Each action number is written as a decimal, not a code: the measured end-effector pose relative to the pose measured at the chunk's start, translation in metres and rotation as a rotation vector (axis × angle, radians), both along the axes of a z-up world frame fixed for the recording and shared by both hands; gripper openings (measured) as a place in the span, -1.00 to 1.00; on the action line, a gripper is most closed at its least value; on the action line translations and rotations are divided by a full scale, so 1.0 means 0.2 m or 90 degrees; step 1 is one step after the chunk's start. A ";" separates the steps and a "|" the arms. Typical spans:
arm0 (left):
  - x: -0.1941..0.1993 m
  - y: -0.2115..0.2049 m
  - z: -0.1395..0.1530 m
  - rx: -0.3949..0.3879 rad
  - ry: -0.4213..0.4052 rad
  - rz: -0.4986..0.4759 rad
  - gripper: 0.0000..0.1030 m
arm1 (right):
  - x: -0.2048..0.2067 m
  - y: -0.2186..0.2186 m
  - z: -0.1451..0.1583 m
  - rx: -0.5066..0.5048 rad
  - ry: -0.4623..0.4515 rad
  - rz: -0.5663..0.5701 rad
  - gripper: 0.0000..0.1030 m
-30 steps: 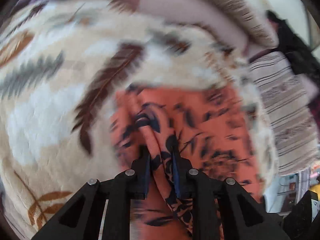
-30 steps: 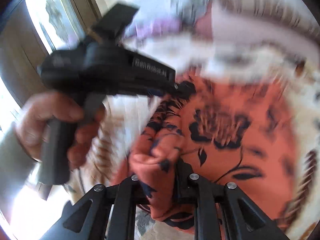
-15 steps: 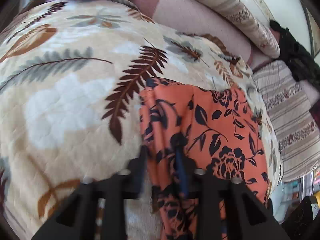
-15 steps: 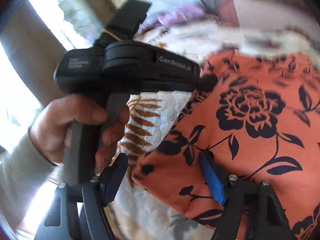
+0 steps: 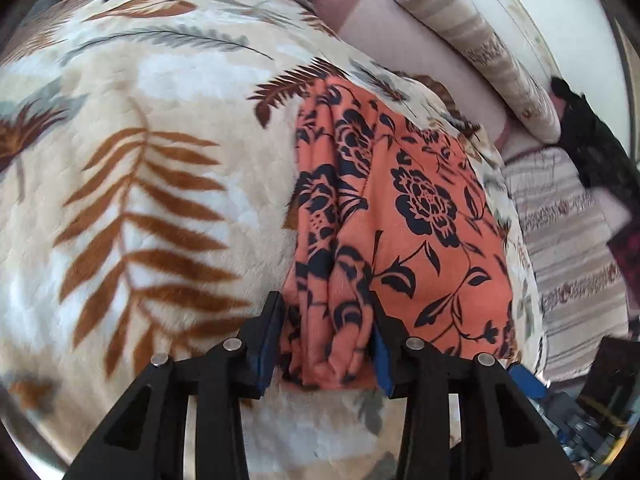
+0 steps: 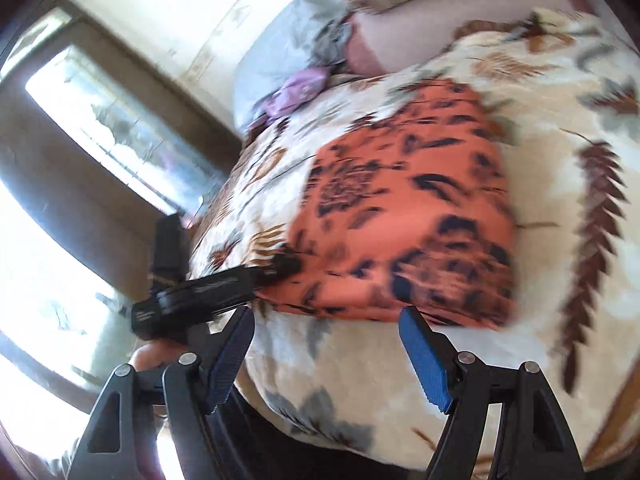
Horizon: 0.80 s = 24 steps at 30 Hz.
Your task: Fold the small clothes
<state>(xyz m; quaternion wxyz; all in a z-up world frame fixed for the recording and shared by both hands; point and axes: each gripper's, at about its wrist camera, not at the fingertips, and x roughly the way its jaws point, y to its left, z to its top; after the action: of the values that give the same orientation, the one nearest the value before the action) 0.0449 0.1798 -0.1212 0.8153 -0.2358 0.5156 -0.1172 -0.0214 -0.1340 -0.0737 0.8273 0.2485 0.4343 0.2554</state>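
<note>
An orange cloth with dark blue flowers (image 5: 400,216) lies folded on a cream leaf-print blanket (image 5: 160,184). My left gripper (image 5: 326,334) is open, its jaws standing either side of the cloth's bunched near edge. In the right wrist view the same orange cloth (image 6: 408,216) lies flat on the blanket (image 6: 560,272). My right gripper (image 6: 326,354) is wide open and empty, pulled back just short of the cloth's near edge. The left gripper's black body (image 6: 216,292) shows there at the cloth's left corner.
Striped pillows (image 5: 480,52) and a striped sheet (image 5: 572,248) lie to the right. A purple garment (image 6: 300,88) and grey bedding (image 6: 288,44) sit at the bed's head. A bright window (image 6: 112,128) is on the left. Dark clothing (image 5: 592,144) lies far right.
Both grippers opened and let go of the orange cloth, which now lies flat on the blanket. The right gripper drew back from it.
</note>
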 end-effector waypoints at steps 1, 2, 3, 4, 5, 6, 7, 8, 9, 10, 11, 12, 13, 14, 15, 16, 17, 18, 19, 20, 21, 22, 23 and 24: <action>0.00 -0.01 0.03 0.023 -0.002 -0.001 -0.19 | -0.01 -0.09 -0.02 0.013 0.013 -0.025 0.52; -0.01 -0.03 0.07 0.048 -0.009 -0.006 -0.20 | -0.01 -0.17 -0.03 0.028 0.027 -0.050 0.56; -0.01 -0.06 0.13 0.074 -0.028 -0.010 -0.25 | -0.01 -0.24 -0.05 0.045 0.040 -0.072 0.58; -0.02 -0.08 0.19 0.079 -0.049 -0.010 -0.25 | 0.01 -0.32 -0.08 0.068 0.060 -0.102 0.59; -0.01 -0.10 0.24 0.076 -0.071 -0.012 -0.23 | 0.03 -0.39 -0.10 0.088 0.078 -0.124 0.61; -0.01 -0.13 0.29 0.073 -0.089 -0.017 -0.18 | 0.06 -0.45 -0.13 0.118 0.097 -0.141 0.61; 0.01 -0.17 0.34 0.072 -0.119 -0.023 0.00 | 0.11 -0.49 -0.15 0.151 0.112 -0.146 0.62; 0.03 -0.20 0.37 0.077 -0.141 -0.025 0.13 | 0.15 -0.52 -0.17 0.176 0.126 -0.146 0.62; 0.04 -0.21 0.40 0.085 -0.158 -0.028 0.34 | 0.20 -0.53 -0.18 0.199 0.137 -0.150 0.61; 0.07 -0.25 0.39 0.090 -0.165 -0.031 0.37 | 0.25 -0.54 -0.19 0.214 0.142 -0.148 0.62; 0.11 -0.28 0.36 0.096 -0.157 -0.035 0.37 | 0.30 -0.53 -0.19 0.231 0.145 -0.137 0.61; 0.13 -0.30 0.33 0.111 -0.145 -0.034 0.37 | 0.36 -0.52 -0.22 0.259 0.158 -0.120 0.62; 0.17 -0.32 0.24 0.149 -0.111 -0.026 0.36 | 0.41 -0.50 -0.27 0.281 0.188 -0.113 0.61; 0.22 -0.32 0.11 0.181 -0.035 -0.015 0.34 | 0.46 -0.46 -0.34 0.285 0.232 -0.108 0.61; 0.21 -0.30 0.00 0.160 -0.004 -0.009 0.31 | 0.49 -0.41 -0.40 0.279 0.267 -0.091 0.57; 0.18 -0.27 0.01 0.157 -0.042 0.005 0.37 | 0.51 -0.35 -0.40 0.237 0.258 -0.066 0.06; 0.17 -0.27 0.02 0.165 -0.044 0.000 0.37 | 0.51 -0.30 -0.36 0.172 0.239 -0.049 -0.20; 0.16 -0.26 0.03 0.166 -0.045 0.002 0.36 | 0.51 -0.27 -0.32 0.129 0.217 -0.045 -0.27; 0.16 -0.26 0.03 0.167 -0.046 -0.002 0.36 | 0.49 -0.25 -0.25 0.083 0.189 -0.045 -0.38; 0.16 -0.26 0.02 0.170 -0.049 -0.007 0.37 | 0.47 -0.23 -0.20 0.031 0.160 -0.045 -0.40; 0.17 -0.26 0.01 0.169 -0.052 -0.008 0.40 | 0.46 -0.19 -0.17 -0.027 0.124 -0.038 -0.41; 0.17 -0.25 0.00 0.163 -0.049 -0.003 0.46 | 0.46 -0.16 -0.21 -0.054 0.125 -0.029 -0.40; 0.15 -0.24 -0.01 0.154 -0.047 -0.001 0.47 | 0.48 -0.17 -0.29 -0.039 0.148 -0.025 -0.34; 0.15 -0.22 -0.03 0.131 -0.044 0.004 0.48 | 0.49 -0.21 -0.34 0.030 0.170 -0.034 -0.32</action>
<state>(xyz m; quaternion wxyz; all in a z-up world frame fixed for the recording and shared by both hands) 0.0754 0.1363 -0.1275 0.8528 -0.1485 0.4958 -0.0693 0.0768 -0.1766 -0.1422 0.7625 0.3111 0.5278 0.2078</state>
